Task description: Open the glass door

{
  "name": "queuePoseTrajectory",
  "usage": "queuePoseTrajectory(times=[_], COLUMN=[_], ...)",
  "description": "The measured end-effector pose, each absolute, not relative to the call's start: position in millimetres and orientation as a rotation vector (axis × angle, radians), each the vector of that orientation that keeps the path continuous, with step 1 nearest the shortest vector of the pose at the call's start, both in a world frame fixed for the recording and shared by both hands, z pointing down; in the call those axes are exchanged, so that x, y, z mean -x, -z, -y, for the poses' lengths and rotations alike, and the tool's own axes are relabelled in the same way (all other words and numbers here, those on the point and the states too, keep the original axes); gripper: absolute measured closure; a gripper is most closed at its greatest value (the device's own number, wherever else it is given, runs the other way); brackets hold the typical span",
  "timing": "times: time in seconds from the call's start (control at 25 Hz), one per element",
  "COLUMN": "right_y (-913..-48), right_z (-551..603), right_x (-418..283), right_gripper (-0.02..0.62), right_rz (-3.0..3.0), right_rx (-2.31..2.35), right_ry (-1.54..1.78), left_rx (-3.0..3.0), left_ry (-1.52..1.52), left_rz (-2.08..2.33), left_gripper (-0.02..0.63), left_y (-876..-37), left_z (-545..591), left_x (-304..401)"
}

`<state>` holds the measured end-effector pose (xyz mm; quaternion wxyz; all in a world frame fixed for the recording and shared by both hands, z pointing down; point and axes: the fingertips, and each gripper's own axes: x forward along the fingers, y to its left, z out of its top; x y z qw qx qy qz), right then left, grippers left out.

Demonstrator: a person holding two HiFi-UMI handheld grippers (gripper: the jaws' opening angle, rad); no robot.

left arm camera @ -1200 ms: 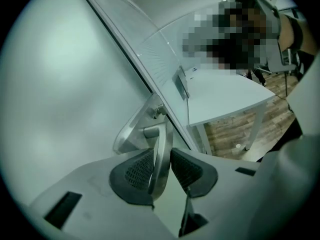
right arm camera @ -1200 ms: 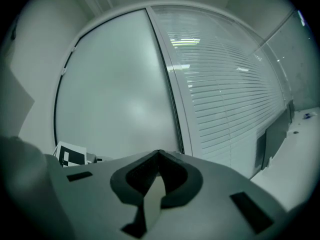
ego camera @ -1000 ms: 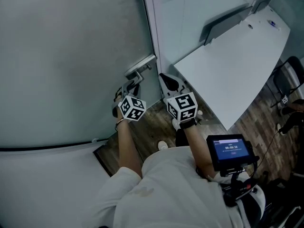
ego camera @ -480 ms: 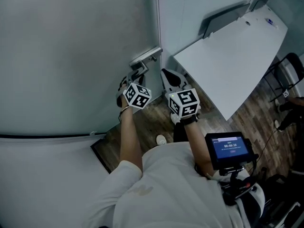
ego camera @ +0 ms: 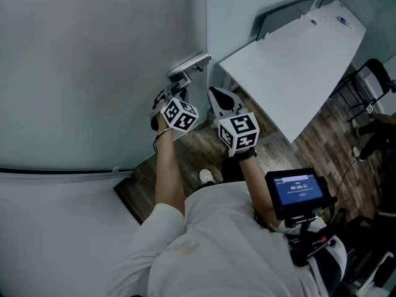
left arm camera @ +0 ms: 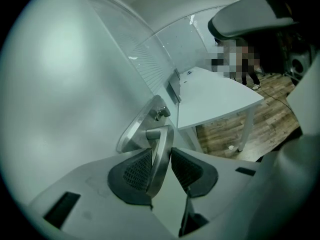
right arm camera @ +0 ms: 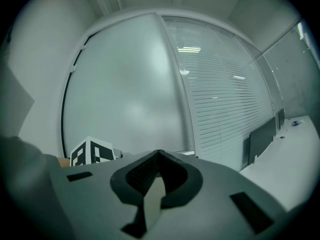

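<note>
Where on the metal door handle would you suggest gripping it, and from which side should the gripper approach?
Take the door handle by its flat lever bar, away from the pivot at the backplate, coming head-on from the room side so the jaws close on its two broad faces. The left gripper is clamped there now.

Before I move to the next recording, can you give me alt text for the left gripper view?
The left gripper has its two dark pads closed on the metal lever handle of a frosted glass door. Past the door's edge stand a white table and a wood-look floor.
</note>
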<state>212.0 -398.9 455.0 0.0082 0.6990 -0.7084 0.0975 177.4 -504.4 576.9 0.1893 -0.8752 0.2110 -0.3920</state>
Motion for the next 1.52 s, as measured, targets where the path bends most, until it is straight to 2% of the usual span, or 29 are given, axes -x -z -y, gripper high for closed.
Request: queuePoseTrajectory(times=[0.28,0.72,1.0,1.52], right_y=[-452.2,-441.2,-442.1,-437.6], right_z=[404.0,412.2,407.5,410.5], right_x=[-222.1,-191.1,-211.9,-186.1], right_gripper=[0.595,0.595,0.595,0.594], right_rz=[2.212,2.285,2.261,2.296], right_rx=[-2.179,-2.084,-2.144,-2.062], right_ry=[-0.264,-0.169,-0.182,-0.107], left_rx=[2.461,2.427,2.391,2.358], left_ry=[1.105,1.163,1.225,1.28], left_rz=[-0.577,-0.713,-0.759,-0.837], left_gripper=[0.506,0.482,0.472,0.439], left_y=[-581.3,-599.2,-619.2,-628.5], left_z=[494.2,508.2,500.8,484.4], left_x=[-183.2,-130.7,-96.9,-51.5])
